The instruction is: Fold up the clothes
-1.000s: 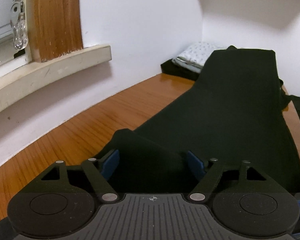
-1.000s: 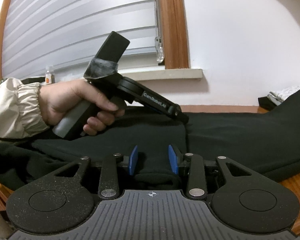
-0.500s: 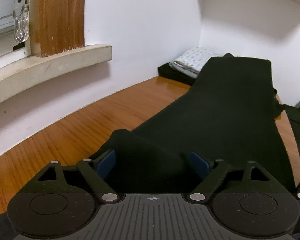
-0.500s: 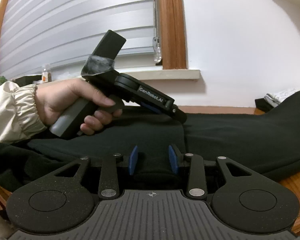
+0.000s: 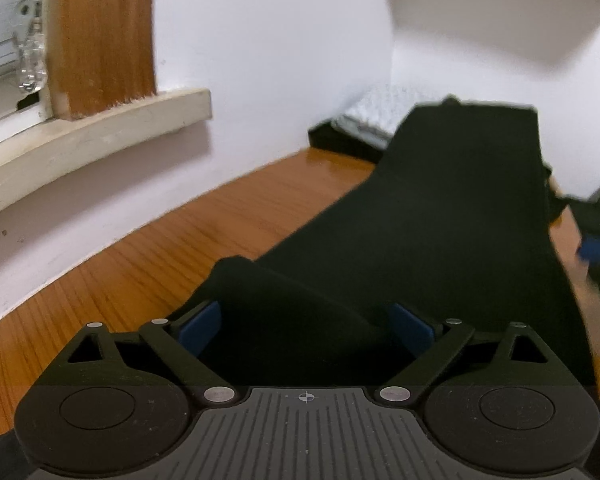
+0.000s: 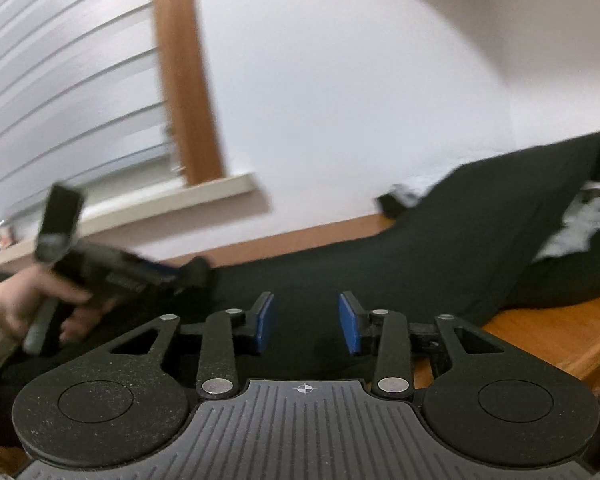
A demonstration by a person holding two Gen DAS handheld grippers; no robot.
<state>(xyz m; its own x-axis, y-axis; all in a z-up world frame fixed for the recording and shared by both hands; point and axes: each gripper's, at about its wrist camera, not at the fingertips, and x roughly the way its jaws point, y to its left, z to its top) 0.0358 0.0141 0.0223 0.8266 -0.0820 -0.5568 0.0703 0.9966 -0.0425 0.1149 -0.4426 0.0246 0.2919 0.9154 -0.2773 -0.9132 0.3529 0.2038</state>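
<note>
The left gripper (image 5: 306, 330) is opening, its blue pads (image 5: 198, 326) standing clear of the raised fold of black garment (image 5: 440, 216) between them. The right gripper (image 6: 306, 322) is sitting part open over the same cloth; whether it is gripping cannot be told. The garment is lying lengthwise along the wooden tabletop (image 5: 148, 264), reaching toward its far corner, where folded clothes (image 5: 374, 114) are resting.

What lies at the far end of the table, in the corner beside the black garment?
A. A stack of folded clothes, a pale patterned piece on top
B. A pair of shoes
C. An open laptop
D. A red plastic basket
A: the left wrist view shows a stack of folded clothes in the wall corner, beside the black garment on the wooden table.
</note>
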